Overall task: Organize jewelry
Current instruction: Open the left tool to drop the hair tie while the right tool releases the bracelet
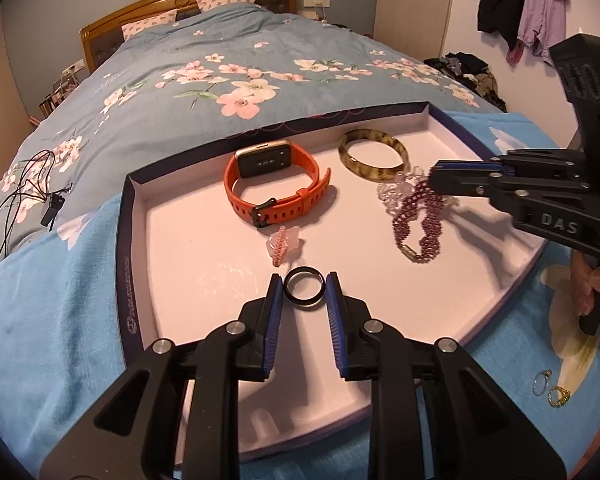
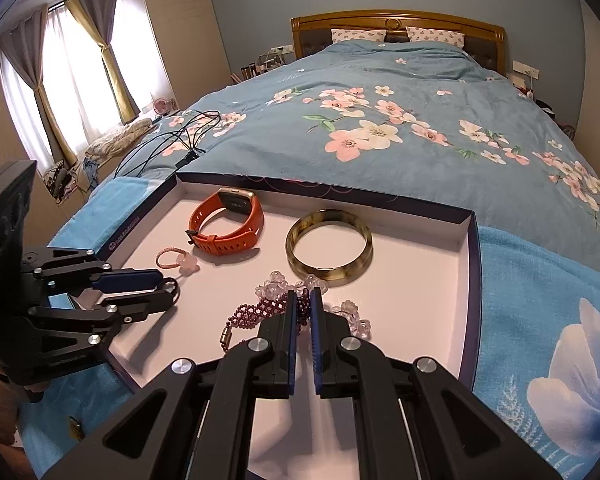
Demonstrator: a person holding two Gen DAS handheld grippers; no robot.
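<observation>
- Left gripper [image 1: 303, 290] pinching small black ring [image 1: 303, 290], low over pale floor of shallow dark-rimmed box tray [image 1: 452, 120], just nearer than orange strap watch [image 1: 274, 184].
- Right gripper [image 2: 304, 300] pressed together on purple beaded bracelet [image 2: 260, 312], beside tortoiseshell bangle [image 2: 329, 247].
- Risk: ring slipping sideways from the pads; purple beads possibly dragging clear bead strand [image 2: 274, 282] along.
- Inside tray: one watch, one bangle, two bracelets, one pink charm loop [image 2: 176, 260], one ring.
- Outside tray: two small rings [image 1: 550, 388].

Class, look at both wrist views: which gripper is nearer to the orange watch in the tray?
Left. The left gripper, shut on a black ring, sits just in front of the orange watch; the right gripper is farther off, at the purple beads.
</observation>
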